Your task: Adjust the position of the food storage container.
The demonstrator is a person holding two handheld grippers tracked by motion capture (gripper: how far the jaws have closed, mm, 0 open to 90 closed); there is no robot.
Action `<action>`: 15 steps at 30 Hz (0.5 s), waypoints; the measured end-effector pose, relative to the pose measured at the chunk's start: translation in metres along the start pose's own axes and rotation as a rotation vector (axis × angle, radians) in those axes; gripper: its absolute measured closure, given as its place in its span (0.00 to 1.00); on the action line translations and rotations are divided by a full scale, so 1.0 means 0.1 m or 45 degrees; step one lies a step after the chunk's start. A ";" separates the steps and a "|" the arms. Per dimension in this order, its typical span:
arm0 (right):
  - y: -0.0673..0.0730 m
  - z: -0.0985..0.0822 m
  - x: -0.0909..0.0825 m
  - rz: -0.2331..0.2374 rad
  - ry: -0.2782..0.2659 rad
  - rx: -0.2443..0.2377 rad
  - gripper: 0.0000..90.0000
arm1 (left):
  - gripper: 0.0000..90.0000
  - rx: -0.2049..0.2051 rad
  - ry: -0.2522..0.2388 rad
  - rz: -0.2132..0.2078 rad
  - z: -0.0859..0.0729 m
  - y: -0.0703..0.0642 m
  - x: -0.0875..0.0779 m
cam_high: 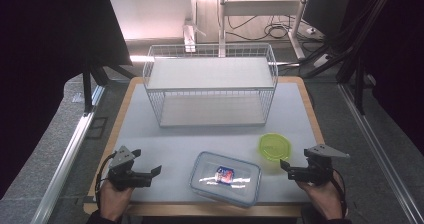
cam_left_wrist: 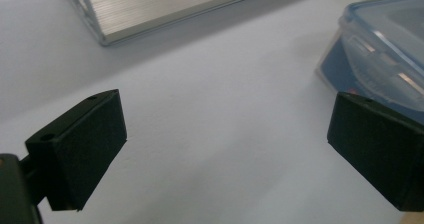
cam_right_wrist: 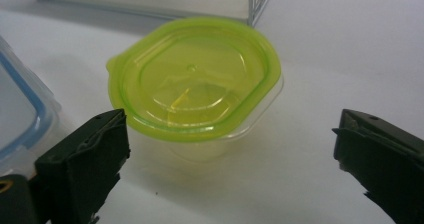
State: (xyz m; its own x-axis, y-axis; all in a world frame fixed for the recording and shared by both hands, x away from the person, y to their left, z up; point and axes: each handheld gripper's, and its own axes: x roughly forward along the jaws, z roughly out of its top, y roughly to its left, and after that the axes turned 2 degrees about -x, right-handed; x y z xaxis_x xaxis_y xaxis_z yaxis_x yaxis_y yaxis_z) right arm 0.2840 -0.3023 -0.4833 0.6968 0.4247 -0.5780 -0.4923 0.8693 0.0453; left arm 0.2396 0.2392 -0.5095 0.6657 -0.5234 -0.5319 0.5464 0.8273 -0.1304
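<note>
Green-lidded cup [cam_right_wrist: 195,84]: stands upright on the table [cam_high: 170,139], just right of the clear box, near the wire rack's front right corner.
Clear box [cam_high: 226,178]: lid on, blue seal, between both grippers.
Right gripper [cam_right_wrist: 230,149]: jaws wide apart, aimed at the cup, not touching.
Left gripper [cam_left_wrist: 225,144]: jaws wide apart over bare table.
Wire rack [cam_high: 210,84]: behind both containers.

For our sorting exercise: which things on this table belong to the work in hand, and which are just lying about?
In the work:
green-lidded tub, in front of the open right gripper
clear blue-rimmed box, nearest the open left gripper

Lying about:
wire shelf rack
cables on the floor behind
</note>
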 end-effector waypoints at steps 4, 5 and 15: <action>-0.01 -0.01 -0.01 -0.009 0.021 0.022 0.06 | 0.03 0.079 0.009 0.000 0.01 -0.08 0.01; -0.02 -0.01 -0.02 -0.005 0.015 0.024 0.07 | 0.03 0.092 0.013 -0.003 0.01 -0.10 0.02; -0.03 0.01 -0.06 -0.008 0.002 0.023 0.21 | 0.03 0.153 0.029 -0.016 0.01 -0.15 0.06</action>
State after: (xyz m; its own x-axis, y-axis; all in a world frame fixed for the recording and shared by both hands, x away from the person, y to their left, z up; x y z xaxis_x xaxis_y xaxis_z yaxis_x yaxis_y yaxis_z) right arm 0.2814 -0.3076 -0.4791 0.6990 0.4192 -0.5794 -0.4786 0.8762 0.0566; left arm 0.2353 0.2235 -0.5098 0.6471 -0.5279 -0.5502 0.6126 0.7895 -0.0371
